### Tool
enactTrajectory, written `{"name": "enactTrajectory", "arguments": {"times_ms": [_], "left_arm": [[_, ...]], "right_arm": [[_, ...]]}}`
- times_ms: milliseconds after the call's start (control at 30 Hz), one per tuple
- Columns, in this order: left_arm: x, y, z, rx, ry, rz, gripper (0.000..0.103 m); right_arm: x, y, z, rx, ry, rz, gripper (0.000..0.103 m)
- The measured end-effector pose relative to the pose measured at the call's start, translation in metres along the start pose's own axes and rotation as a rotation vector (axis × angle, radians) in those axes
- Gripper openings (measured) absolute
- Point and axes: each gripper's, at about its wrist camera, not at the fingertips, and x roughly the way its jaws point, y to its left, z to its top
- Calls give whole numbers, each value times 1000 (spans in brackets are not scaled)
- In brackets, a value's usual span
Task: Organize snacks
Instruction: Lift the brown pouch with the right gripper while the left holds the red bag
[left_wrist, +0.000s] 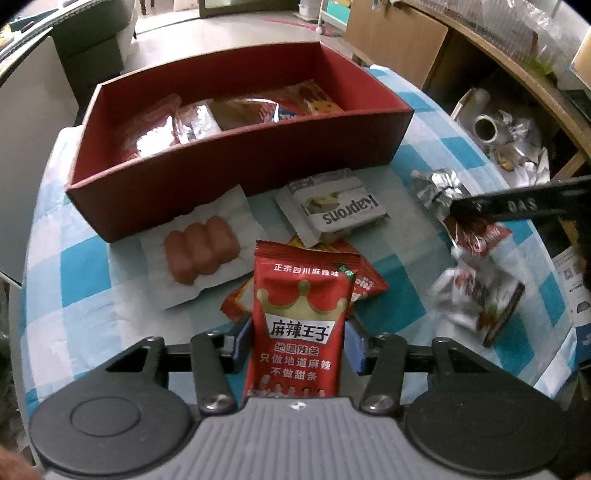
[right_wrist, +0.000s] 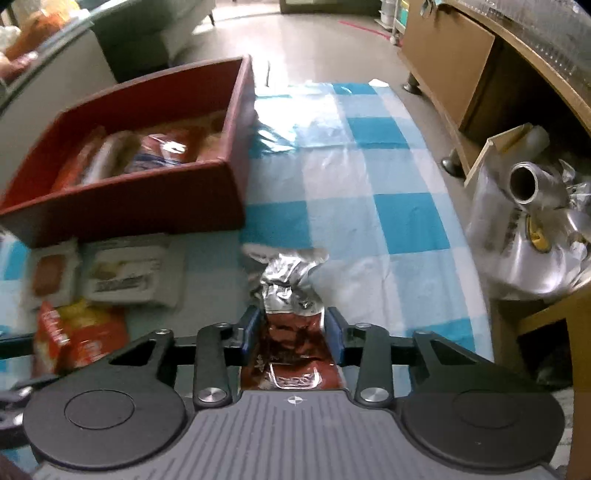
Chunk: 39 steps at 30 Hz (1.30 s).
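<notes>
Surface: blue-and-white checked tablecloth (left_wrist: 92, 266) on a table; clutter along the right edge of frame.
Box: red box (left_wrist: 236, 184) in upper centre of the left view, already holding several packets.
Left to do: sausage pack (left_wrist: 201, 254), Kaprons biscuit pack (left_wrist: 336, 210) and orange-red packets (right_wrist: 74, 332) lay loose below the box, mid frame.
Left gripper (left_wrist: 297, 341): pinched on a red crown-printed packet (left_wrist: 301, 317), bottom centre, standing upright between the blue pads.
Right gripper (right_wrist: 291, 332): clamped on a crumpled silver-and-red pouch (right_wrist: 288, 288), bottom centre of its view.
Progress: judged roughly midway.
</notes>
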Motion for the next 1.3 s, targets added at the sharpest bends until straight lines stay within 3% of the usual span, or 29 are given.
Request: {"name": "enactTrajectory", "arguments": {"times_ms": [200,333,467,533,633,767,1000,1033,1067,1100,1200,1300], "left_arm": [[-3,2,-12,-7,24,-12,45],[9,-4,-24,8,57,21,54],[13,-14,-25,55,45,61,64],[14,-19,-26,86,41,85,63],[9,-18,-22,76,28,102,43],[-3,-1,-15,-3,5,50,41],[-40,9,3,-67,-125,-17,41],[-41,11,7,-75,-135,-23,41],[-43,12,10,-84,-144,-24,41],[-44,13,13,-90,-152,-24,41],[-47,17,21,-112,-169,-20,41],[-45,20,23,-125,-161,-27,41]], "right_arm": [[3,13,-14,-52,34,4,42],[5,13,-14,-51,35,16,45],[17,12,-16,-59,47,11,55],[19,18,-16,-96,32,-14,59],[18,24,-18,-133,30,-42,51],[6,20,-20,-111,34,2,46],[-30,16,-6,-47,-80,100,42],[-34,17,-2,-41,-94,117,35],[-38,19,1,-41,-105,132,15],[-39,19,4,-27,-103,154,12],[-38,21,10,-23,-110,168,12],[-29,18,9,-2,-90,126,22]]}}
